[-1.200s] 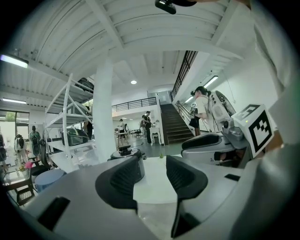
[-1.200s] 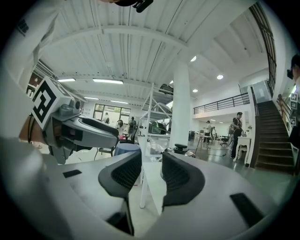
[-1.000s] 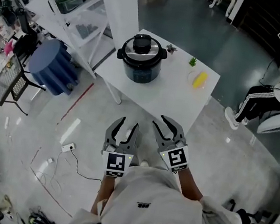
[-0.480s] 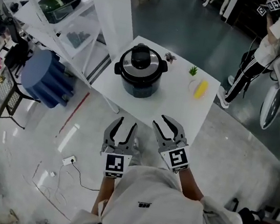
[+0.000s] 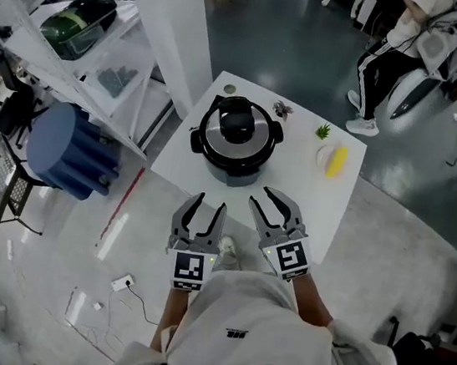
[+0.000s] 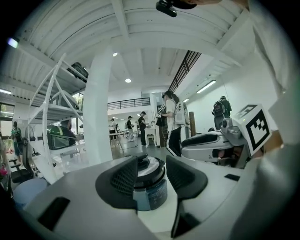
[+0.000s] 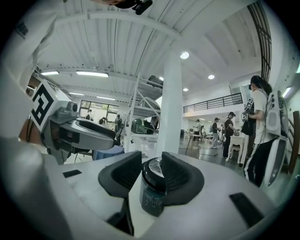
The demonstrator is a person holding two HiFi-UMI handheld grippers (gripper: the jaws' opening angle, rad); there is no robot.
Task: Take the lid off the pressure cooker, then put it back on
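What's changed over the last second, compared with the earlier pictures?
The person has walked toward the table: the pressure cooker now sits nearer both grippers. The left gripper and right gripper hold nothing, jaws apart as before; the lid is still on.

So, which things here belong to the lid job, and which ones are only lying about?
For the job: pressure cooker; lid, on the cooker; left gripper and right gripper, both empty, jaws apart.

Lying about: yellow object; small green plant; blue barrel beside the table.
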